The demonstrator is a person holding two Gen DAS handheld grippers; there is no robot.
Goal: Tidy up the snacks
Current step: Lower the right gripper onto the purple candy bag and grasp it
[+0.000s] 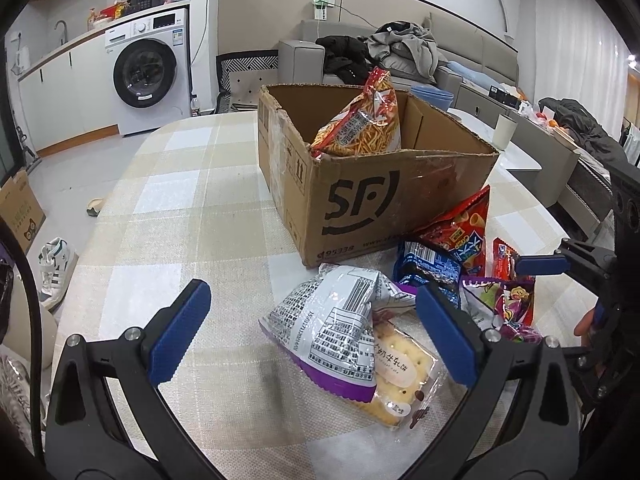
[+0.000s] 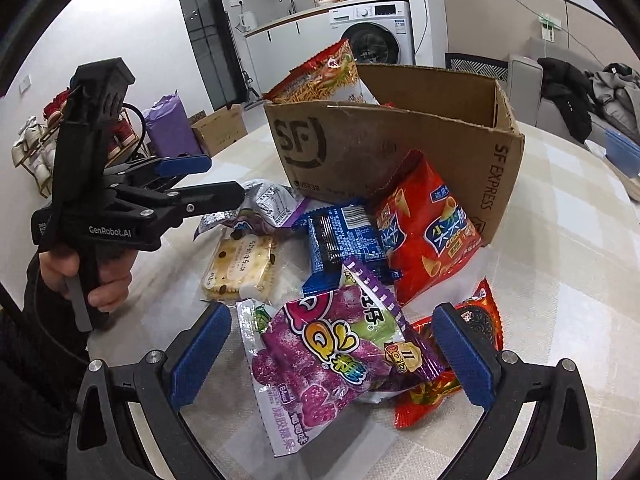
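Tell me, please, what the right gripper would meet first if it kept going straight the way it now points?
Most likely the purple gummy candy bag, which lies on the table directly between the open fingers of the right gripper. Beyond it sit the blue snack packet and the cardboard box; exact depth is hard to judge.

Both tools were black plastic with ribbed blue pads and silver screws; left tool (image 2: 208, 180) said "GenRobot.AI", dark sleeve (image 2: 36, 360) at 8 o'clock.
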